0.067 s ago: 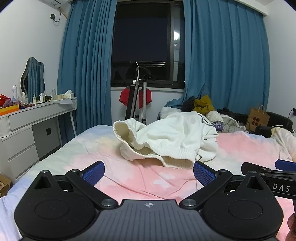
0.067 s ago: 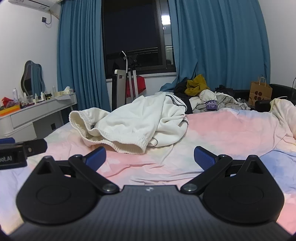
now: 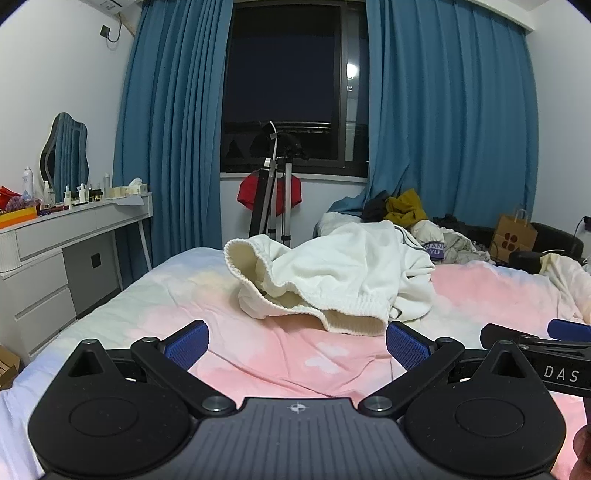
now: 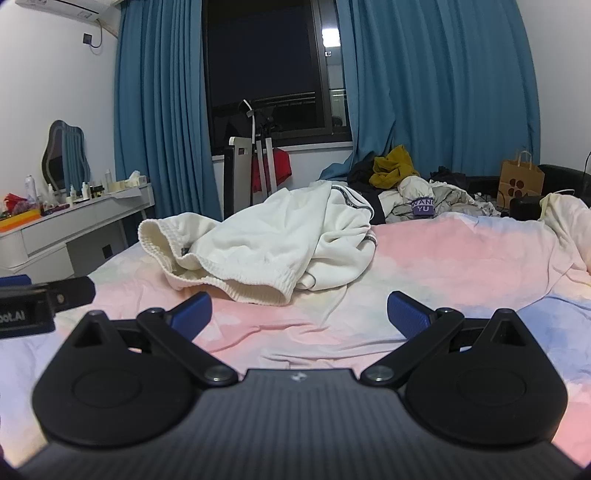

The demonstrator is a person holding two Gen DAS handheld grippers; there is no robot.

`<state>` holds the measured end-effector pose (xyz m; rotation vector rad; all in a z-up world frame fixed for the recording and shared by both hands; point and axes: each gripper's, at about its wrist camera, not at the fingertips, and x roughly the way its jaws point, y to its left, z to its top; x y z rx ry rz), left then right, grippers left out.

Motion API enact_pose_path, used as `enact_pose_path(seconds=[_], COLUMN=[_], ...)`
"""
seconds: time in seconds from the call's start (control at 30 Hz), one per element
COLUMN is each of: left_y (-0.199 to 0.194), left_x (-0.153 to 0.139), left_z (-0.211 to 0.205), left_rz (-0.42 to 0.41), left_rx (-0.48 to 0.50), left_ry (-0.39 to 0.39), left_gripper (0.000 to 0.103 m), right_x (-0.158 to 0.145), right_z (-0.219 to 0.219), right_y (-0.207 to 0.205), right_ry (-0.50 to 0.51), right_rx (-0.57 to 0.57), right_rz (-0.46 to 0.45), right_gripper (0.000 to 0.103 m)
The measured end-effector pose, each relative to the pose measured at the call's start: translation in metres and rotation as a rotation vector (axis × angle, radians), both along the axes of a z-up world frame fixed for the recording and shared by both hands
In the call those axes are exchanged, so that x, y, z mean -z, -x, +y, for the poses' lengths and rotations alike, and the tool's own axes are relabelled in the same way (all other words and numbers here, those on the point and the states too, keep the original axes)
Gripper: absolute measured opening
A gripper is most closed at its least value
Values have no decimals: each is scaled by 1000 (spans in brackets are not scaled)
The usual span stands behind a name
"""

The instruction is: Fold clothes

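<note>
Both spread wide and empty: left tool (image 3: pixel 297 341) and right tool (image 4: pixel 299 314), low over the pink bed (image 4: pixel 443 254). Ahead, apart from both, a crumpled white garment (image 3: pixel 332 273), possibly sweatpants.

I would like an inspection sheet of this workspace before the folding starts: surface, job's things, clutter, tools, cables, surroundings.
Surface: bed with a pink and pale blue cover, wrinkled.
Job's things: white garment crumpled in a heap on the bed, not yet folded.
Clutter: pile of clothes past the far edge; paper bag beside it.
Tools: left tool open, holding nothing; right tool open, holding nothing; both short of the garment.
Cables: one hanging from a wall socket.
Surroundings: blue curtains, dark window, white dresser with bottles and a mirror.
</note>
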<state>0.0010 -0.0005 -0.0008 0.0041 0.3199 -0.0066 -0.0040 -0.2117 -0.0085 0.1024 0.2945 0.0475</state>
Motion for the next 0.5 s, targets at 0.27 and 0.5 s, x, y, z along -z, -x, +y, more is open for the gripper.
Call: enact_pose_path(seconds=[0.27, 0.5], left_y=[-3, -11], left_x=[2, 6], left_z=[-2, 1], left_rz=[9, 13], left_rx=[12, 26], left_ry=[14, 28], left_gripper=[103, 103], right_x=[3, 11], right_z=[0, -6], right_y=[-3, -1], right_ry=[-9, -55], right_rx=[-4, -13], right_rz=[-13, -8], right_gripper=[103, 103])
